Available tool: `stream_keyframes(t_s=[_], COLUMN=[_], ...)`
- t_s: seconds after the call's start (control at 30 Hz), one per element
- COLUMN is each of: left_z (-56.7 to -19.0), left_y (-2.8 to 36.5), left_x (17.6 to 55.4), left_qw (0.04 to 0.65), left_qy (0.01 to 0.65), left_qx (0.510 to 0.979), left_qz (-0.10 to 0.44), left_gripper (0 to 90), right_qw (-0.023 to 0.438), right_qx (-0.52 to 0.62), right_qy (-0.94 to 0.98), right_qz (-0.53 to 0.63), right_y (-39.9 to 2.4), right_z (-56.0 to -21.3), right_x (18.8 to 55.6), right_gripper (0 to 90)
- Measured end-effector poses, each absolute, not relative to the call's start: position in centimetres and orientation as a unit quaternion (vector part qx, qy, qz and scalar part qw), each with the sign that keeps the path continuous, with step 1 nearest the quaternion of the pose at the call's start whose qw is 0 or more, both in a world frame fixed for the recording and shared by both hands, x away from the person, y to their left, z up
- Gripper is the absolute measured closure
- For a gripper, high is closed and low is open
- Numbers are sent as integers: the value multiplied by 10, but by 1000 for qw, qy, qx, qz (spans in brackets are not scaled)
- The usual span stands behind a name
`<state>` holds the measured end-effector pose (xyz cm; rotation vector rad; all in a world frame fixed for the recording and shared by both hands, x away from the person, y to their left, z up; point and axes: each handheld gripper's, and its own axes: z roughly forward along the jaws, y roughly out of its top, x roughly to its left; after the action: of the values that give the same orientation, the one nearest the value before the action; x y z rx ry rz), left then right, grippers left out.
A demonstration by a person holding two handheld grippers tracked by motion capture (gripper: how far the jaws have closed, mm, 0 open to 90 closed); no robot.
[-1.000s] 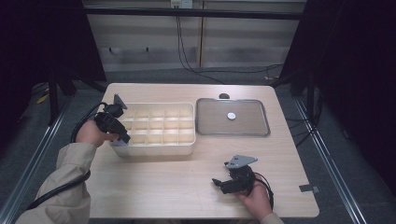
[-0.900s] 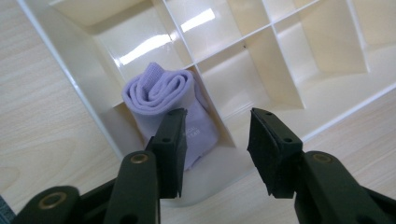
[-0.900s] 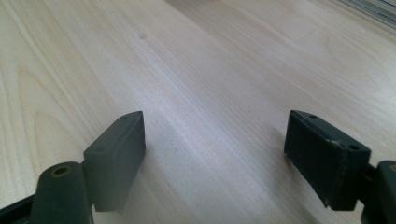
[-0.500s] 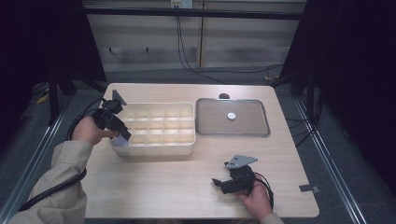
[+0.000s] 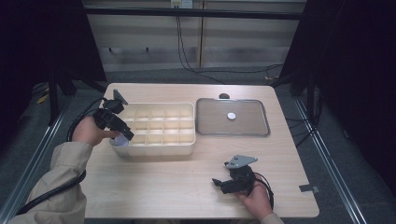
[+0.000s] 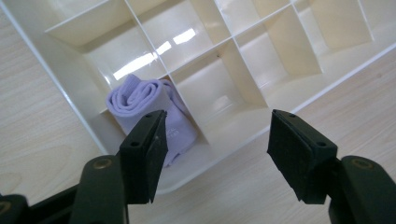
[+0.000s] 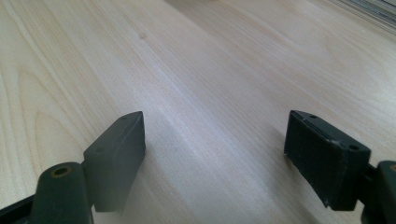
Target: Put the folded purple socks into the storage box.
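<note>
A rolled lilac cloth (image 6: 140,100) lies in the near-left corner compartment of the cream divider box (image 5: 161,122), which sits on the left half of the counter (image 5: 187,186). The left gripper (image 6: 217,151) hangs just above that corner, jaws wide apart, gripping nothing. A metal tray (image 5: 254,128) beside the box carries a small white disc (image 5: 230,115). The right gripper (image 5: 219,184) rests near the counter's front edge, jaws spread and empty.
</note>
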<state>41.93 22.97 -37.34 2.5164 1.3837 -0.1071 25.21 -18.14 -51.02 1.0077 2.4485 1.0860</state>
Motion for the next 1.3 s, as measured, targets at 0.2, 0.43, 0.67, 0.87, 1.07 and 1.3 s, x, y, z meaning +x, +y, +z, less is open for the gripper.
stream_keyframes(t_s=[0.2,0.43,0.67,0.87,1.07,1.3], left_z=[-372,-371,-372,-374,-375,-374], left_y=[225,223,219,217,214,211], left_x=[416,412,408,403,400,396], left_qw=[142,142,150,159,168,174], left_qy=[469,462,457,452,448,446], left_qx=[871,874,876,877,877,877], left_qz=[-38,-38,-40,-43,-45,-43], left_gripper=[363,362,352,340,321,293], right_qw=[139,140,140,139,139,138], right_qx=[349,349,349,349,350,350], right_qy=[847,847,847,847,847,847], right_qz=[376,376,376,376,375,375], right_y=[-181,-181,-181,-181,-181,-181], right_z=[-510,-510,-510,-510,-510,-510], right_x=[252,252,252,252,252,252], right_gripper=[203,202,202,202,202,202])
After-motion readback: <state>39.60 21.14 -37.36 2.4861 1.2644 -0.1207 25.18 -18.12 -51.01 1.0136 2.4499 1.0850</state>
